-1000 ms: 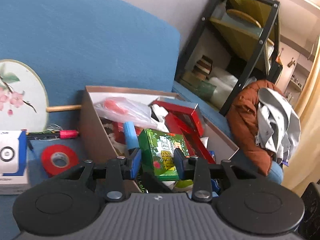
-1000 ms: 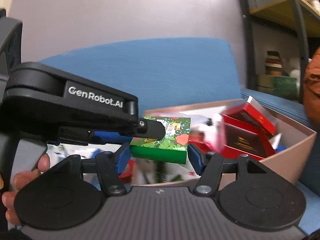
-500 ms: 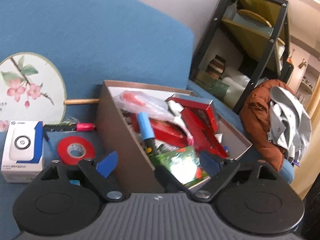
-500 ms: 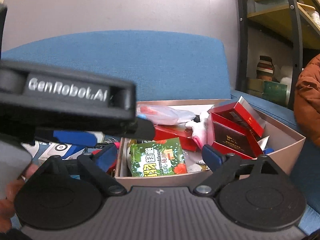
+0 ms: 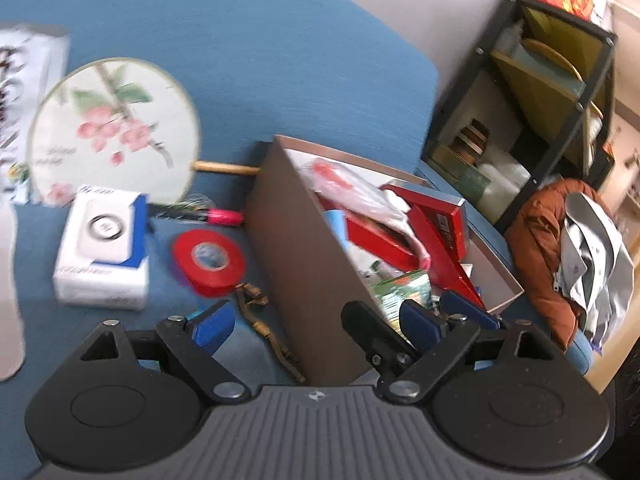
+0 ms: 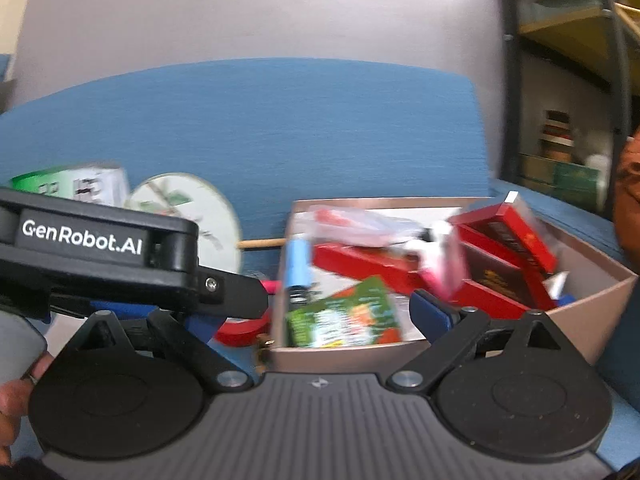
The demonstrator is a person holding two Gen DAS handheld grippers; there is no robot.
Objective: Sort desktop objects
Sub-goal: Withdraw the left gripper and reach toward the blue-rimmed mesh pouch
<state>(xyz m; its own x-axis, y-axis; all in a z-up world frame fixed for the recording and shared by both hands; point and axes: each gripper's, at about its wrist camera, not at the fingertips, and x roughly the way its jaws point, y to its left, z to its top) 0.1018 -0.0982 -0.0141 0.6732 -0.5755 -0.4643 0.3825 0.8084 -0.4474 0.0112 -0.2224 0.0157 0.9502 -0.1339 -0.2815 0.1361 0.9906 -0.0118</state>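
Note:
The green printed box [image 6: 344,316] lies loose in the brown cardboard box [image 6: 580,312], beside red boxes [image 6: 500,240] and a blue pen [image 6: 298,256]. My right gripper [image 6: 316,320] hangs just before the box's near wall; its jaws are opening and grip nothing. My left gripper [image 5: 316,322] is open and straddles the box's left wall [image 5: 296,260], empty. Left of that wall, on the blue surface, lie a red tape roll [image 5: 208,260], a white and blue carton [image 5: 102,252], a pink marker [image 5: 222,216], a round flowered fan [image 5: 112,128] and a brown cord [image 5: 260,320].
A black shelf unit [image 5: 540,100] stands behind the box at the right. A brown and grey pile of clothes [image 5: 560,248] lies beside it. A white and green carton [image 6: 80,184] stands at the far left. A person's hand [image 6: 16,392] grips the left gripper's handle.
Both grippers held the green box a second ago; both have opened and it has dropped into the cardboard box. My left gripper has swung left and down toward the tape.

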